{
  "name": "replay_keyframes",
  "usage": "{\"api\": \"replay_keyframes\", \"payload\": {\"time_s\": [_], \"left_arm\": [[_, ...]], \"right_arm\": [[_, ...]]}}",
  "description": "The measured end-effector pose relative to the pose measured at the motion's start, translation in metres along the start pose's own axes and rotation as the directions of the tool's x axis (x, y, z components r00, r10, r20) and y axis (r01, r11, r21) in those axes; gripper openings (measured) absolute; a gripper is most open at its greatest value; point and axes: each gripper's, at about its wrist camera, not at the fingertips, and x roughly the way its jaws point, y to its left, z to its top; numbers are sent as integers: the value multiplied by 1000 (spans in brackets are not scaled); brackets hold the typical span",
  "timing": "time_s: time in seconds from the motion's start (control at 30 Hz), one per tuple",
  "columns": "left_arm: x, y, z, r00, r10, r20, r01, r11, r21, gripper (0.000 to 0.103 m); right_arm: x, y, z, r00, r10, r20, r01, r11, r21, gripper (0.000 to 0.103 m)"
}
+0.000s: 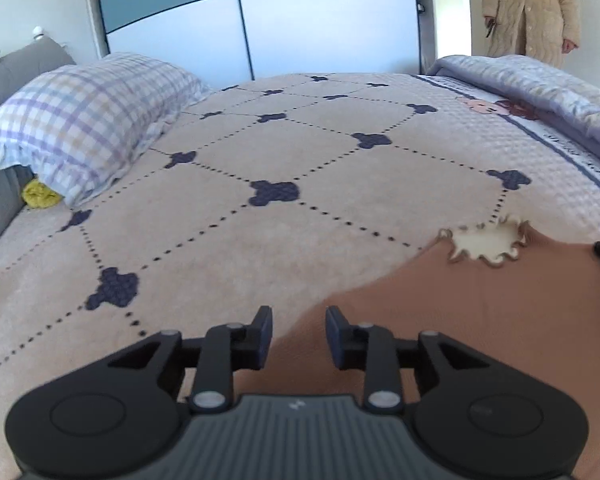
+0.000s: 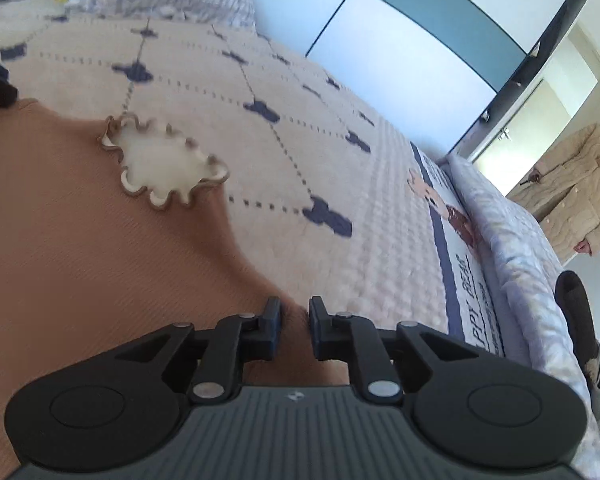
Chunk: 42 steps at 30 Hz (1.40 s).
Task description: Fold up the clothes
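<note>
Room: pale wall with a blue-and-white panelled wardrobe (image 1: 244, 20) behind the bed; a person in a cream quilted coat (image 1: 530, 4) stands in a doorway at the far side.
Surface: bed spread (image 1: 260, 152), pinkish fleece with dotted diamond lines and navy clover shapes, a white waffle border with a bear print toward one edge.
Bedding: checked pillow (image 1: 84, 120) at the head, a yellow cloth (image 1: 40, 196) tucked under it, a lilac quilt (image 1: 540, 84) along the foot side.
Garment: brown top (image 2: 80, 260) lying spread on the bed, its ruffled cream neckline (image 2: 164, 160) facing the far side.
Left gripper (image 1: 299, 336): jaws partly apart, over the top's near edge where it meets the spread; nothing clamped between the pads.
Right gripper (image 2: 294, 328): jaws nearly closed, a narrow gap left; a fold of the top's edge seems to sit in that gap, though blur leaves it unclear whether the pads press it.
</note>
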Motion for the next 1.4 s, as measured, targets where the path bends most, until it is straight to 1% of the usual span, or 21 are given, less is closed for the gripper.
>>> {"api": "replay_keyframes", "payload": {"time_s": [0.03,0.07,0.1,0.13,0.27,0.3,0.33,0.4,0.5,0.57,0.7,0.73,0.83,0.9,0.93,1.07,1.13,1.17,1.27,1.33,1.4], "left_arm": [[-9,13,-1,1000,3,14,-2,999,-34,46],[-18,27,-2,1000,0,24,1,997,-72,47],[-31,43,-6,999,-2,33,6,993,-119,47],[-46,55,-11,999,-4,36,10,988,-154,47],[-119,70,-57,995,-99,26,102,982,-161,52],[-141,70,-75,991,-129,21,130,981,-145,62],[-161,69,-95,989,-150,10,150,980,-134,70],[-195,69,-133,981,-193,-27,187,972,-140,71],[-227,66,-180,956,-282,-82,266,951,-159,70],[-241,63,-202,941,-319,-112,298,940,-167,69],[-254,56,-223,931,-340,-129,311,928,-203,67],[-256,53,-225,934,-334,-128,303,929,-213,67],[-263,43,-226,942,-314,-117,282,932,-229,68],[-276,39,-225,949,-300,-95,271,933,-235,68],[-285,42,-224,953,-293,-81,266,933,-243,68],[-325,67,-226,958,-285,-34,266,925,-271,71],[-338,81,-227,958,-285,-36,263,920,-291,81],[-342,87,-227,956,-289,-38,264,914,-308,83],[-338,90,-225,952,-305,-36,278,903,-327,84],[-328,82,-225,951,-304,-51,272,907,-321,84],[-311,70,-229,939,-332,-88,287,900,-328,84]], "right_arm": [[-4,-3,-4,999,-34,14,33,999,23,21],[-9,-6,-9,997,-67,28,66,997,47,27],[-18,-14,-12,996,-76,39,72,993,90,40],[-31,-24,-16,997,-59,52,51,988,146,44],[-99,-51,-53,990,117,77,-136,937,321,46],[-119,-52,-69,982,174,72,-188,910,369,52],[-136,-53,-87,969,238,59,-241,877,417,56],[-165,-55,-128,927,372,37,-337,790,512,56],[-204,-47,-192,855,519,1,-399,656,640,56],[-235,-41,-220,831,555,31,-432,609,665,56],[-272,-45,-246,780,617,105,-475,475,741,56],[-277,-44,-248,771,629,104,-473,456,754,55],[-293,-31,-246,764,641,78,-475,475,741,51],[-305,-24,-243,778,626,52,-472,528,706,50],[-313,-22,-240,792,610,32,-464,566,681,50],[-354,-18,-228,889,449,-89,-374,824,427,52],[-378,-10,-225,915,387,-115,-353,906,234,56],[-387,-8,-226,924,367,-107,-348,924,157,57],[-393,-22,-230,914,404,-42,-390,902,187,60],[-377,-31,-233,886,464,-1,-434,829,354,60],[-355,-30,-237,867,498,32,-448,748,490,60]]}}
